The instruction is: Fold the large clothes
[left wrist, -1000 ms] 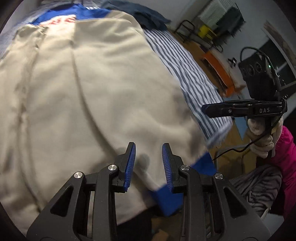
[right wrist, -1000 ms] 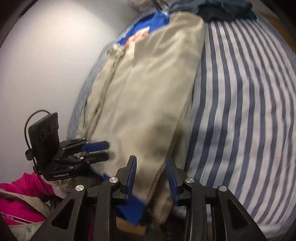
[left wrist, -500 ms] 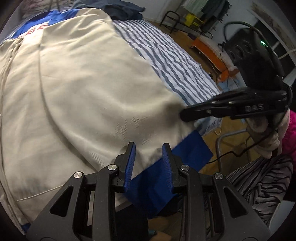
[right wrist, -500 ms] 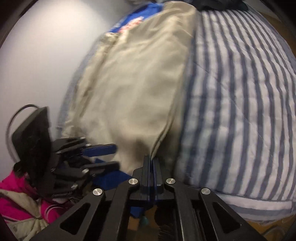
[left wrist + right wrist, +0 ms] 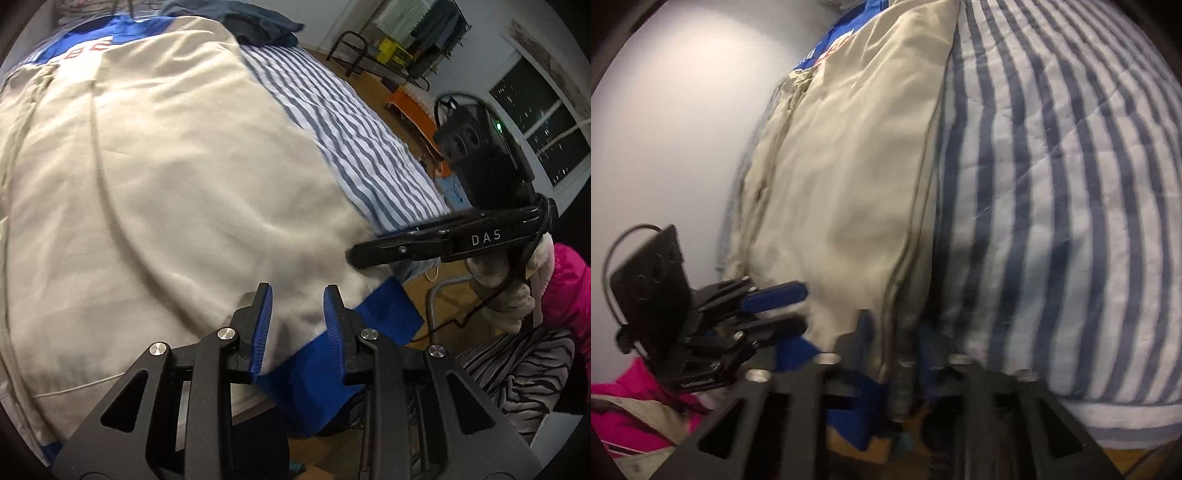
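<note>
A large cream fabric garment with blue trim (image 5: 155, 192) is spread lengthwise on the blue-and-white striped quilt (image 5: 1052, 206); the left gripper (image 5: 297, 295) is held over its near blue hem, jaws parted, nothing pinched; the right gripper (image 5: 892, 328) is blurred, its jaws opening, the garment's folded edge seen between them.

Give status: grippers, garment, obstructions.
Left gripper straddles the hem, pads apart. Right gripper opening around the edge. Beige garment flat on striped bedding. Nothing obstructing.
</note>
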Demonstrator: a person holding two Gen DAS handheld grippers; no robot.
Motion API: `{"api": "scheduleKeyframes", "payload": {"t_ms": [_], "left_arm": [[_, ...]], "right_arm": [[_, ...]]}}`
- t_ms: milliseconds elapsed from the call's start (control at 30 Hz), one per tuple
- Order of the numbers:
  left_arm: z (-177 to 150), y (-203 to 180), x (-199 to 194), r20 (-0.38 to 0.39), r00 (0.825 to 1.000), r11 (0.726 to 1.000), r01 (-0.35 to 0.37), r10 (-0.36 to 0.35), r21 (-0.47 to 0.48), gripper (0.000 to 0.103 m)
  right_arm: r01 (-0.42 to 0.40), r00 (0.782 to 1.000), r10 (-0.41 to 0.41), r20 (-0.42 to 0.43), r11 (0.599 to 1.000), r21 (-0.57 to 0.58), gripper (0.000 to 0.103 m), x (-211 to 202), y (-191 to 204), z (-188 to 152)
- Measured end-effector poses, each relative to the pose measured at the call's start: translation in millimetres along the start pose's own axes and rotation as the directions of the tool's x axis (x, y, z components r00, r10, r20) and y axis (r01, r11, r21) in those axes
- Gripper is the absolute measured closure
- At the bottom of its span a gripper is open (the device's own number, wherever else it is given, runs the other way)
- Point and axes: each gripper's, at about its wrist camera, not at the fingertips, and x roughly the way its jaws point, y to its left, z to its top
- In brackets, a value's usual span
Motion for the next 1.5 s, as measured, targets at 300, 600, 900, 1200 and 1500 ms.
{"api": "scheduleKeyframes", "payload": {"t_ms": [300,600,900,1200,1500], "left_arm": [[-24.0,-37.6,-42.6,0.128,0.992,0.985,-0.040,0.019,0.167,0.038],[-31.8,-70.5,-23.2,0.184,0.975,0.937,-0.177,0.125,0.301,0.029],[-18.2,-48.2,-12.9,0.204,0.968,0.949,-0.194,0.144,0.248,0.088],[-4.5,-14.2,-80.1,0.275,0.959,0.994,-0.083,0.061,0.070,0.092],[-9.4,-18.5,-88.3,0.288,0.954,0.991,-0.113,0.087,0.075,0.092]], "right_arm": [[-0.055,0.997,0.057,0.059,0.998,-0.044,0.093,-12.0,57.4,9.0],[-0.149,0.986,0.142,0.089,0.985,0.086,0.093,-11.5,51.0,19.5],[-0.275,0.957,0.269,0.111,0.960,0.047,0.085,-19.0,58.4,16.6],[-0.232,0.939,0.208,0.274,0.971,0.059,0.043,-36.2,10.3,85.9],[-0.347,0.890,0.217,0.400,0.893,0.287,0.039,3.2,-57.1,193.9]]}}
